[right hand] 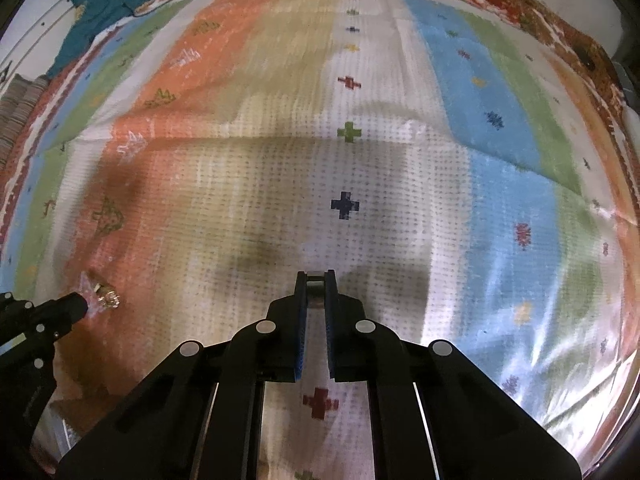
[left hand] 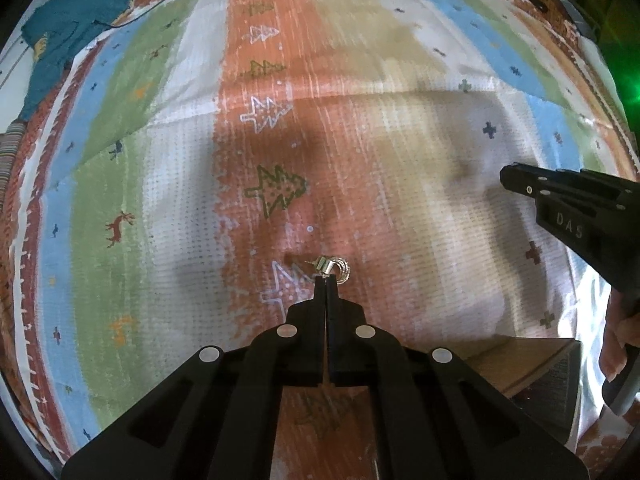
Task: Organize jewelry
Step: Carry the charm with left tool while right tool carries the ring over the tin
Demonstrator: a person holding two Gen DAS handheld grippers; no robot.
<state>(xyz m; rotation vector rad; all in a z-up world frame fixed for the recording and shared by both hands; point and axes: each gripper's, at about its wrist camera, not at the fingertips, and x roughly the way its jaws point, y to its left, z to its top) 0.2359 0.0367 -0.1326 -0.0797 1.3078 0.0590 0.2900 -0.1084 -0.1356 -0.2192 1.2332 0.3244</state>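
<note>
While left gripper [left hand: 326, 280] pinches earring [left hand: 334, 268] (silvery), right gripper [right hand: 316, 276] idles.

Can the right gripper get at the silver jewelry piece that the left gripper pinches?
Probably yes. The right gripper hangs over bare cloth, and nothing lies between it and the jewelry piece. But the left gripper already clamps one end, leaving little free to grip.

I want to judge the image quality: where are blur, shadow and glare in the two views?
Left wrist view: far rug is streaked with blur, a dark shadow lies mid-frame, green flare glows at the right edge, and the silver earring at the left gripper is fairly sharp. Right wrist view: top is blurred, shadow surrounds the right gripper, and white glare washes the lower right.
</note>
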